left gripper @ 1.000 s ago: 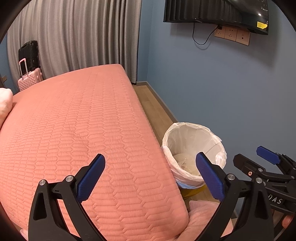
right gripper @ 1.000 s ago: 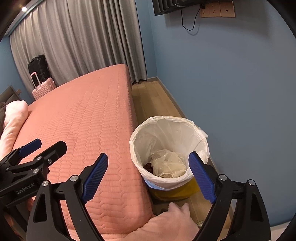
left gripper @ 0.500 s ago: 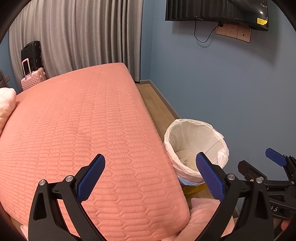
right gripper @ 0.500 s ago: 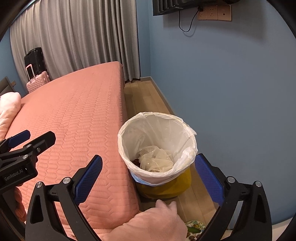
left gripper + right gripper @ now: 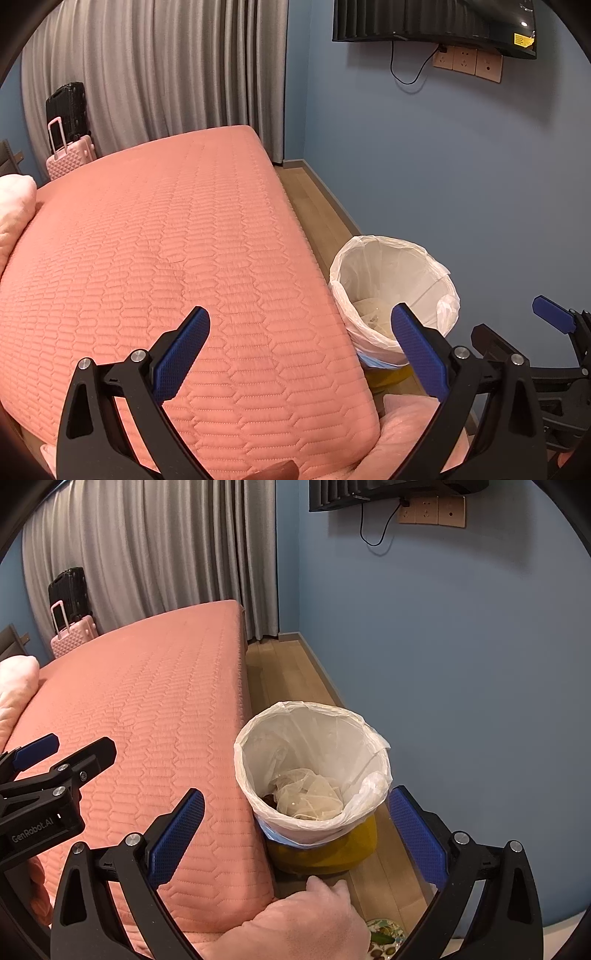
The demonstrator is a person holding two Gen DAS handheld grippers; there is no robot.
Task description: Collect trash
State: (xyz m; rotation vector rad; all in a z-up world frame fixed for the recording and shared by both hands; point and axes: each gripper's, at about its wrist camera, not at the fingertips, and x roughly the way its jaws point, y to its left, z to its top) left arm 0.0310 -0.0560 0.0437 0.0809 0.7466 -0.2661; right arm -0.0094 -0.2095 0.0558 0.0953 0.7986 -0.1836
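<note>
Beside the bed (image 5: 155, 716), on the strip of wood floor (image 5: 284, 664) along the blue wall (image 5: 461, 646), stands the bin (image 5: 332, 853), yellow, lined with a white bag (image 5: 314, 738). A second ago the right gripper (image 5: 295, 834) stood a little narrower; its jaws are now spread to their widest and nothing lies between the pads. The bin sits lower and more central in the right view than it did then, framed by the two blue pads. Crumpled pale trash (image 5: 310, 797) lies at the bottom of the bag, with something dark beside it. This reads as a drop just completed: the item appears to be in the bin, and the gripper is free for the next piece.

The left gripper (image 5: 299, 354) is likewise wide open and empty, poised over the bed's corner, the bin just beyond its right pad.

A colourful wrapper (image 5: 384, 934) lies on the floor near the bin's foot, partly hidden by a pink sleeve (image 5: 295, 926); it is probably next. The gap between bed and wall is narrow, and sleeve and bin crowd the way to it. A pink suitcase (image 5: 70, 158) with a black one behind it stands by the grey curtain (image 5: 166, 74), well apart; a screen (image 5: 436, 22) and sockets (image 5: 467, 62) are on the wall.
</note>
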